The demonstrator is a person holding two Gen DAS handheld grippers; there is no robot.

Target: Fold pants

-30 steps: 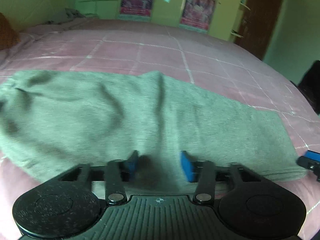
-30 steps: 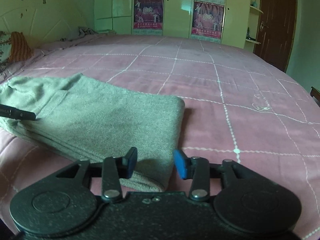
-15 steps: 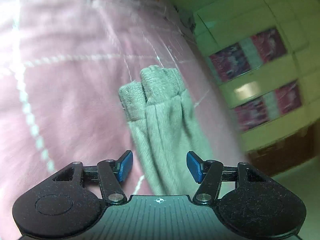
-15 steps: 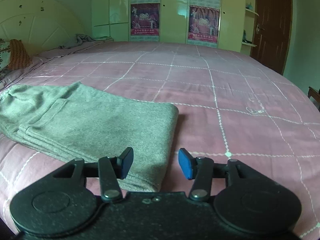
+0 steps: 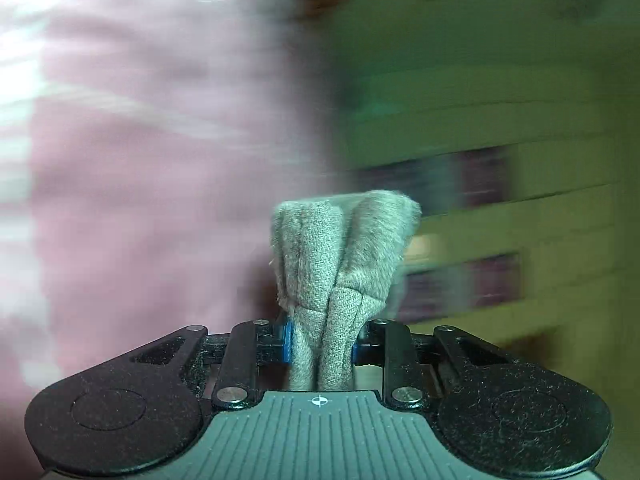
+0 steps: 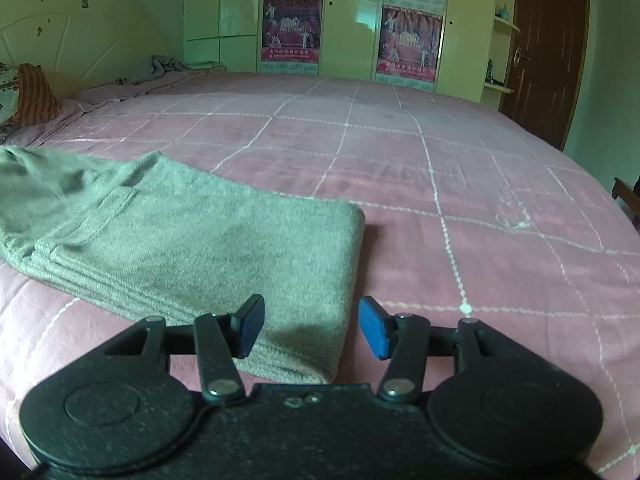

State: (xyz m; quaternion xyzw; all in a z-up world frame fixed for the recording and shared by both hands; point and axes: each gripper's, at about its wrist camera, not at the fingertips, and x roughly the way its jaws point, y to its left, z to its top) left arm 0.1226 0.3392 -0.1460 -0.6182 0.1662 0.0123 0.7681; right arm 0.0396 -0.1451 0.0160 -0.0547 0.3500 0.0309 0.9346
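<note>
Two claws show. One, the left claw [image 5: 322, 342], squeezes a bunch of the soft grey-green cloth pants [image 5: 340, 264]. Its partner, the right claw [image 6: 312, 332], gapes wide, holding nothing, above the folded pants [image 6: 180, 240] on the pink checked bed [image 6: 440, 160].

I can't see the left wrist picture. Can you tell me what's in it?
The left gripper is shut on a bunched end of the grey pants, which stick out between its fingers. Behind them, the pink bedspread and yellow-green wall are blurred.
</note>
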